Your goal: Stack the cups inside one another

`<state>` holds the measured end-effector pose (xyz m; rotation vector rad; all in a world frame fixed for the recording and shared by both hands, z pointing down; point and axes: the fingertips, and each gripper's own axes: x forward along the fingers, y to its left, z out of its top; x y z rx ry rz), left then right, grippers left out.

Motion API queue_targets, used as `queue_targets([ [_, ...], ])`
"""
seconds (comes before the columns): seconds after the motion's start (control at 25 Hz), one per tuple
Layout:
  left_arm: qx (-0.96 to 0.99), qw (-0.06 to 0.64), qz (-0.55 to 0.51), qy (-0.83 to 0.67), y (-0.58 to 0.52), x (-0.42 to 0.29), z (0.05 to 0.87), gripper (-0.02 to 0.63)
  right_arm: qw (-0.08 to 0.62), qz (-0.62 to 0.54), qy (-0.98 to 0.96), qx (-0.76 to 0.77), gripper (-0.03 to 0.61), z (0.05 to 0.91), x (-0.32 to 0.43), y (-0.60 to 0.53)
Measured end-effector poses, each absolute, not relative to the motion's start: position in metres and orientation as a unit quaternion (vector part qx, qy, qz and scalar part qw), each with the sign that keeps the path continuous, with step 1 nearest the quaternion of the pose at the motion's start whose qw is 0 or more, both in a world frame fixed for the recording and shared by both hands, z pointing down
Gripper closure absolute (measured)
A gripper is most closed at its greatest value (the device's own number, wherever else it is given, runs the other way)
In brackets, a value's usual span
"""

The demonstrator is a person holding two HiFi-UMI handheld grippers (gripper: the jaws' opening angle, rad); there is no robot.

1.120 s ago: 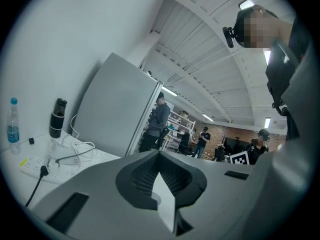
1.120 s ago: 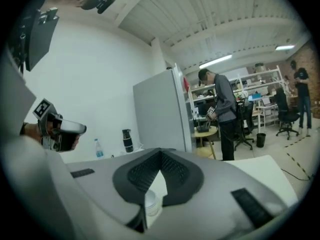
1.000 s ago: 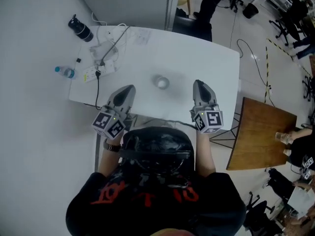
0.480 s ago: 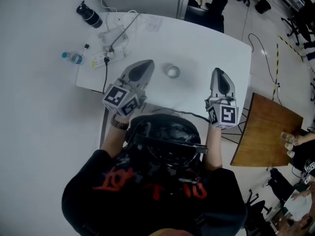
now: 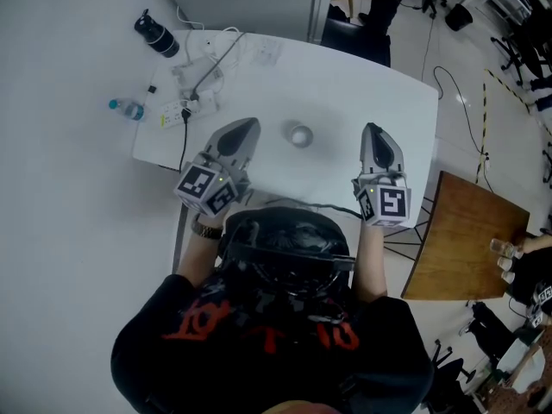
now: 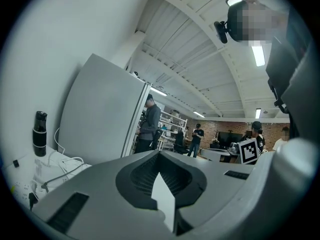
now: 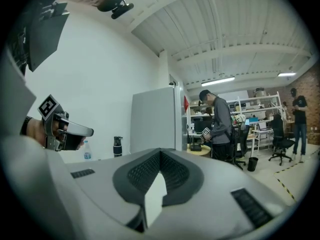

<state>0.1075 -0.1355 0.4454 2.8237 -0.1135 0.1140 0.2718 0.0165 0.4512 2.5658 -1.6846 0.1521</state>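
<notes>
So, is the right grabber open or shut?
Shut: the grey right gripper has its fingers together, with nothing between them.

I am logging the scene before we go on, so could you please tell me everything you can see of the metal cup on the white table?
The cup is small, round and silvery, like polished metal, seen from above, apparently with its mouth up. Whether it is one cup or several nested cannot be told. It stands upright near the middle of the white table, between the left gripper and right gripper, touching neither.

White table (image 5: 362, 93), wooden table (image 5: 466, 231), white wall (image 7: 100, 94)
</notes>
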Motion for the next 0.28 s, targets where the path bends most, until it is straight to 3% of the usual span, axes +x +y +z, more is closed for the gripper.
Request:
queue_targets([
  [0.28,0.981,0.178,0.053,-0.062,-0.139,0.094,0.462,0.612,0.040,0.068,-0.567,0.820,0.574,0.464,0.261,0.008],
])
